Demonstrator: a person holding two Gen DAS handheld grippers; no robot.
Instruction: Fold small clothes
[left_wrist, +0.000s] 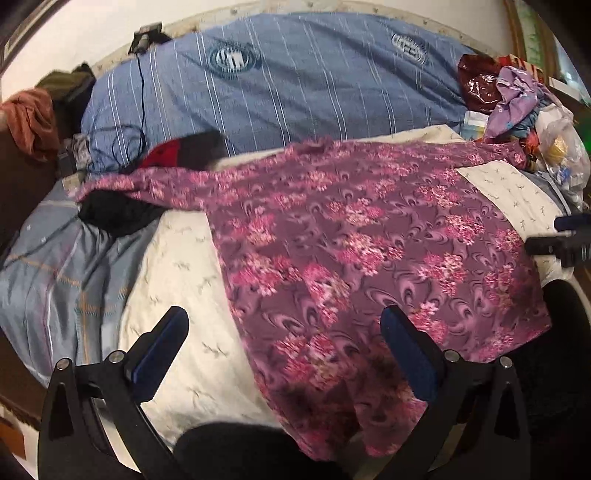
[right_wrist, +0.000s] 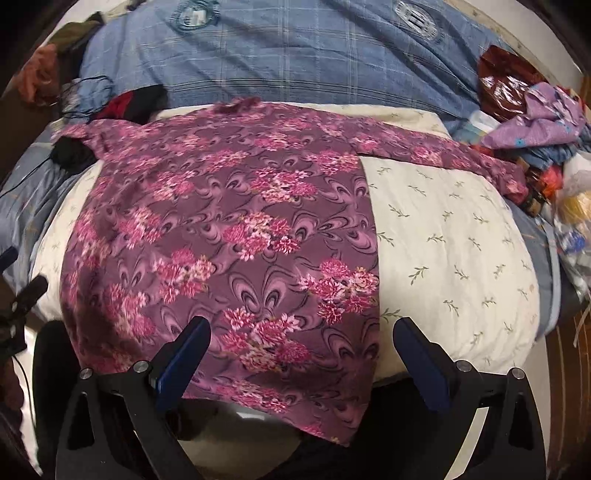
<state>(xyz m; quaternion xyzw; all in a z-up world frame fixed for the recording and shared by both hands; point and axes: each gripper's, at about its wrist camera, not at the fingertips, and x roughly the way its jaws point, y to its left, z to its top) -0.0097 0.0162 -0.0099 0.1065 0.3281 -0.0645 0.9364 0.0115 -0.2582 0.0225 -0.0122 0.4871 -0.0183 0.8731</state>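
Note:
A purple long-sleeved garment with pink flowers (left_wrist: 354, 236) lies spread flat on a cream cushion (left_wrist: 177, 273), sleeves out to both sides, hem hanging over the near edge. It also shows in the right wrist view (right_wrist: 236, 236) on the cream cushion (right_wrist: 450, 251). My left gripper (left_wrist: 284, 325) is open and empty above the garment's lower left edge. My right gripper (right_wrist: 301, 336) is open and empty above the hem's right part. The right gripper's fingers (left_wrist: 565, 243) show at the right edge of the left wrist view.
A blue striped duvet (left_wrist: 280, 85) lies behind the cushion. A heap of clothes and plastic bags (left_wrist: 517, 99) sits at the far right. A black and red cloth (left_wrist: 184, 151) and a black cable (left_wrist: 142, 107) lie at the far left, with grey-blue bedding (left_wrist: 55, 266) beside the cushion.

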